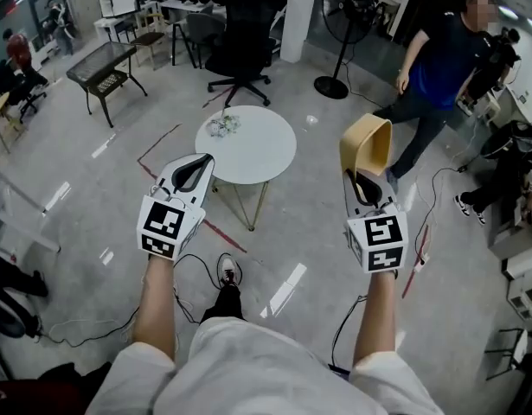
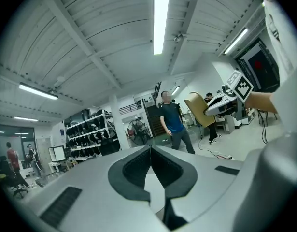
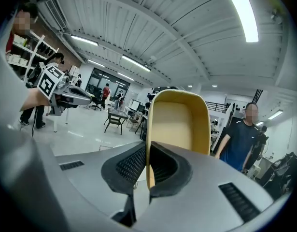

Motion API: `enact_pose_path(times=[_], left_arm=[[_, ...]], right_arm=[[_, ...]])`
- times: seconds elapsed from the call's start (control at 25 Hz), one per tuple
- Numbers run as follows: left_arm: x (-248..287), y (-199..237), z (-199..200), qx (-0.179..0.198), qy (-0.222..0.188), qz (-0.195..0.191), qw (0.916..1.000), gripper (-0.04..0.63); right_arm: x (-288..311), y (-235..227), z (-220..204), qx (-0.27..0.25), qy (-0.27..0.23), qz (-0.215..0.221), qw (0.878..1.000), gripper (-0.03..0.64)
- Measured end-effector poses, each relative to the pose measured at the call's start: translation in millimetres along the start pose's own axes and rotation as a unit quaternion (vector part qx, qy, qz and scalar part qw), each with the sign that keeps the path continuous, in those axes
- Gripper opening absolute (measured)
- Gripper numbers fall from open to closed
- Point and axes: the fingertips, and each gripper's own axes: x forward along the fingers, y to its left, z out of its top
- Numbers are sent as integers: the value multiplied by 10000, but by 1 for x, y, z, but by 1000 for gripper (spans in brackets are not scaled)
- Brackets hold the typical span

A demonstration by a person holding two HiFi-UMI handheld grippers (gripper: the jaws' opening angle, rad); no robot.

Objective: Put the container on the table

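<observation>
1 tan container (image 1: pixel 368 143) in the right gripper (image 1: pixel 363 185), white table (image 1: pixel 267 152) beyond

Count | round white table (image 1: pixel 264 150): 1 | tan rounded plastic container (image 1: pixel 367 143), right of table: 1 | white two-jaw grippers: 2, left gripper (image 1: pixel 197 166), right gripper (image 1: pixel 364 183) | black office chair (image 1: pixel 242 41), beyond table: 1 | black pedestal fan (image 1: pixel 343 24), beyond table: 1

No legible text, brand or number appearing, only square code markers (image 1: pixel 169 225) showing, left gripper (image 1: pixel 199 166) at 8 o'clock, right gripper (image 1: pixel 363 182) at 4 o'clock.
</observation>
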Motion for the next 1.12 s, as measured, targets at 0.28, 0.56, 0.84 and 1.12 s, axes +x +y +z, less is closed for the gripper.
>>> enact_pose_path(times=[0.28,0.56,0.84,1.12], left_arm=[[104,89,-23,-64,13,-24,10000,20],[200,165,-51,-66,80,-260,9996,20],[266,236,-94,-263,194,-359,9988,20],[316,274,-151,-511,450,-357,9970,20]], right_arm=[[126,-35,23,-22,83,-93,9999,25],[246,-60,32,-25,269,-184,9995,25],[349,-59,32,-115,590,-138,9981,25],[440,-44,5,-196,1006,195,9945,25]])
